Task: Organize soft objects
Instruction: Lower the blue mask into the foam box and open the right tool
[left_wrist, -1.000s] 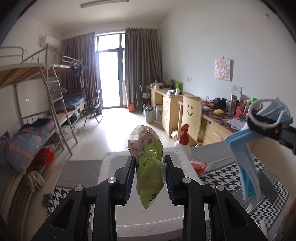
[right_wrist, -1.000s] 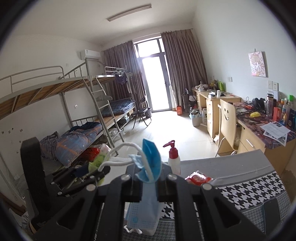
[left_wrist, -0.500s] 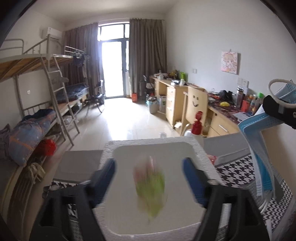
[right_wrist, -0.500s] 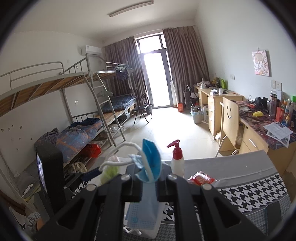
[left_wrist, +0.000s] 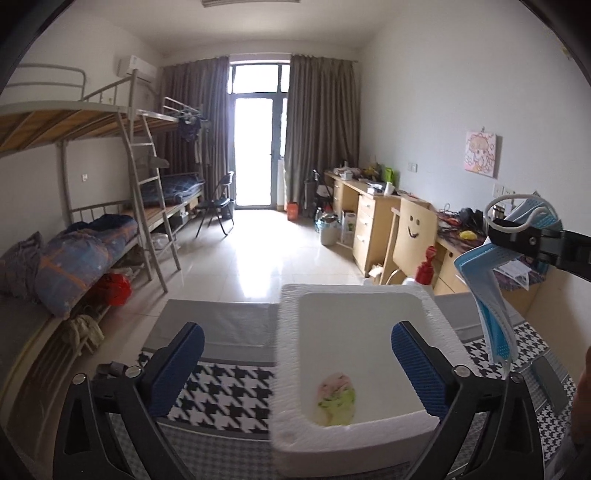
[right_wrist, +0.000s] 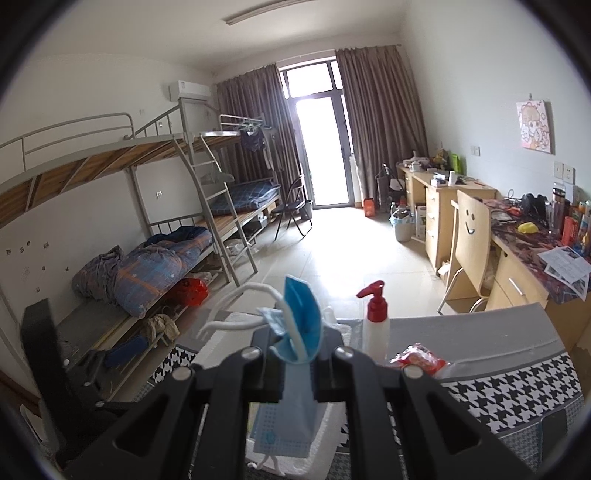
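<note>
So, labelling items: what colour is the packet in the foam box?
Pink and green packet, clearest in left wrist view.

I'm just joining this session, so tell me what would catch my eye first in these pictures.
First, the blue face mask pinched in the shut right claw, dangling above the houndstooth table. Next, the white foam box under the left claw, whose jaws are opening with nothing between them; a green-and-pink packet lies inside the box.

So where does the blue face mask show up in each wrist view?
Left wrist: blue face mask hangs at the right edge, pinched in the right gripper.
Right wrist: mask at bottom centre, clamped between the jaws.
Shared landmark: red-capped pump bottle.
</note>
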